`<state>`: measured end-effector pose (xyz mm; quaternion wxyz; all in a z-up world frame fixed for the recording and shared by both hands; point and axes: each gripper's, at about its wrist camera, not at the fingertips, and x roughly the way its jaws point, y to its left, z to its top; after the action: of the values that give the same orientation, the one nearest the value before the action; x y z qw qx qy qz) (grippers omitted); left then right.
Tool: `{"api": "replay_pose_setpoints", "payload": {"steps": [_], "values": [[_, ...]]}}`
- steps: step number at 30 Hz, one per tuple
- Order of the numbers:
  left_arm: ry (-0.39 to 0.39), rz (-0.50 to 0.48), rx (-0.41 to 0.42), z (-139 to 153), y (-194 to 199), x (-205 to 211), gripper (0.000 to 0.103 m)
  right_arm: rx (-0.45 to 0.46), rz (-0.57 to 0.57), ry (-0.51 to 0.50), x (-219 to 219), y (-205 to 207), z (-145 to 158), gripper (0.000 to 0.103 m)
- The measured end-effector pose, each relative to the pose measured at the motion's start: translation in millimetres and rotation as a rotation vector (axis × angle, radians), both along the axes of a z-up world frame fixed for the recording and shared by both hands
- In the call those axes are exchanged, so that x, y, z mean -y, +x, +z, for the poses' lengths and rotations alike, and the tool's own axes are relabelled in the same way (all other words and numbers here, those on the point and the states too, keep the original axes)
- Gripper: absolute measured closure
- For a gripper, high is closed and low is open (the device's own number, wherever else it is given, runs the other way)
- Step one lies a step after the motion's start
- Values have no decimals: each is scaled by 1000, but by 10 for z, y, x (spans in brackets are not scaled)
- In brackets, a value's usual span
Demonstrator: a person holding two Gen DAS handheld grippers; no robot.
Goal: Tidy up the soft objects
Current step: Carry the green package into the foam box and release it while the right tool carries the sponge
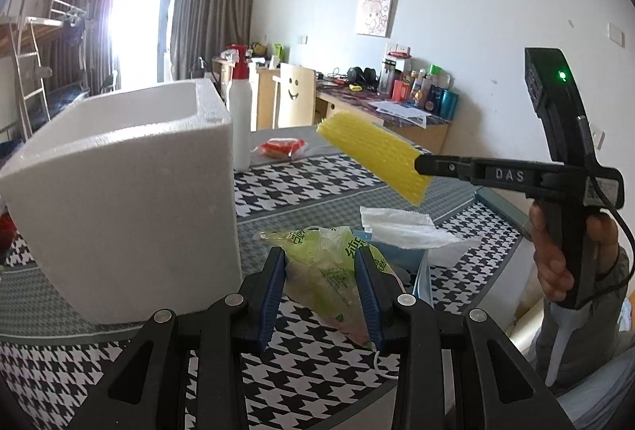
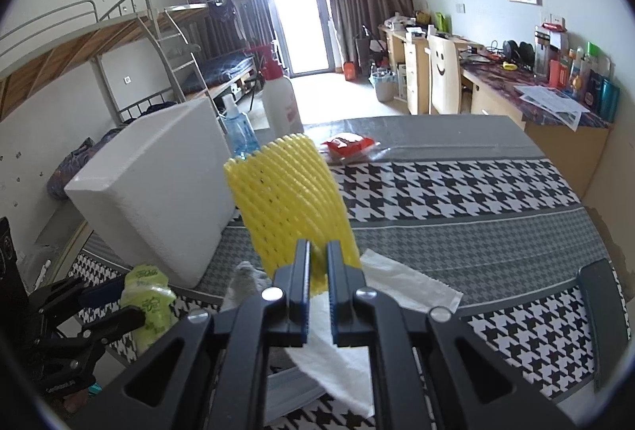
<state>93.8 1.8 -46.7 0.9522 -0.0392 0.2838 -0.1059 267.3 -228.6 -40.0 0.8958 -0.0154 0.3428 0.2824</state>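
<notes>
Yellow foam netting (image 2: pixel 289 199) is clamped at its lower end by the right tongs (image 2: pixel 317 271) and held in the air above the houndstooth-covered surface (image 2: pixel 456 199). A crumpled green plastic bag (image 1: pixel 325 271) is gripped between the pads of the left tongs (image 1: pixel 322 291), just beside a white foam box (image 1: pixel 119 191). White tissue (image 1: pixel 405 227) is seen lying near the bag.
</notes>
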Motion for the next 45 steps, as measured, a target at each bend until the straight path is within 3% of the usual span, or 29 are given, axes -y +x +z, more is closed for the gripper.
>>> {"api": "replay_pose_setpoints", "payload": {"steps": [27,45], "values": [[-3,-25,124,442,-27,-31,65,90,-30,34,28,-230,196,93],[43,37,197,695,39,-78,65,183,-31,42,-69,-313,391,93]]}}
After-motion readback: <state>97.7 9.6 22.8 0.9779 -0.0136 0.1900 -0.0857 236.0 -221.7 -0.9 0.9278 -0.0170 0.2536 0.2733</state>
